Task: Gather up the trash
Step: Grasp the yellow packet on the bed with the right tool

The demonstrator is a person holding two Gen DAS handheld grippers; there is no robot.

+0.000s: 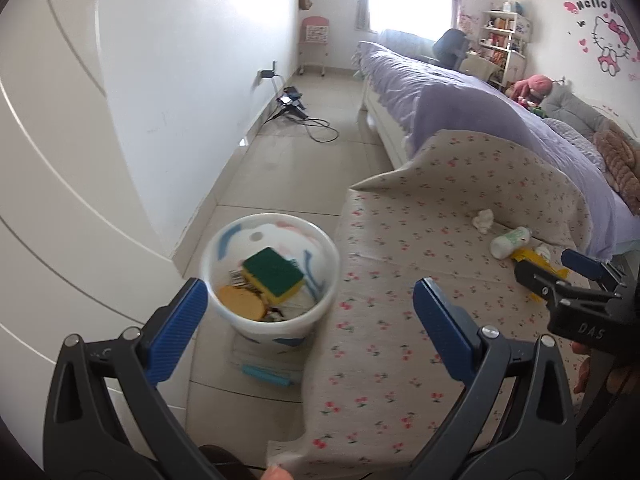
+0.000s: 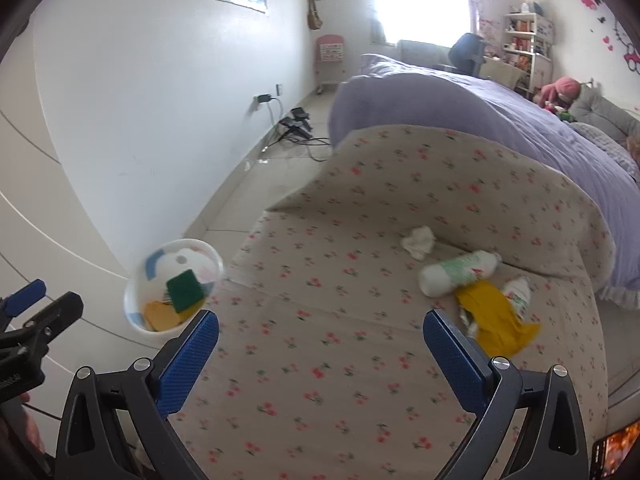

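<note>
Seen from the left wrist: left gripper (image 1: 310, 304) spread wide and holding nothing, poised above a white bin (image 1: 270, 276) standing on the tiled floor just beside a cherry-print cloth (image 1: 400, 280). Already in the bin: one green-and-yellow sponge (image 1: 274, 270), one orange disc (image 1: 242, 300) and some barcoded scraps too blurred to count. Still out on the cloth, well apart from the bin: one crumpled tissue (image 1: 483, 219), one white bottle (image 1: 511, 242) lying on its side, and a yellow piece (image 1: 528, 257) partly hidden behind the right gripper (image 1: 576, 268), whose opening cannot be told from here. Seen from the right wrist: right gripper (image 2: 320, 340) likewise wide open and empty, hovering over the cloth (image 2: 320, 280), the left tool's tip just visible at the frame's left edge. Counted here: one tissue (image 2: 418, 242), two white bottles, the larger (image 2: 460, 272) touching the yellow wrapper (image 2: 496, 320) and a smaller one (image 2: 518, 296) beside it, plus a crinkled scrap (image 2: 469, 318) at the wrapper's edge. Bin (image 2: 174, 284) far left. Judged roughly midway: several pieces binned, some five left to gather.
</note>
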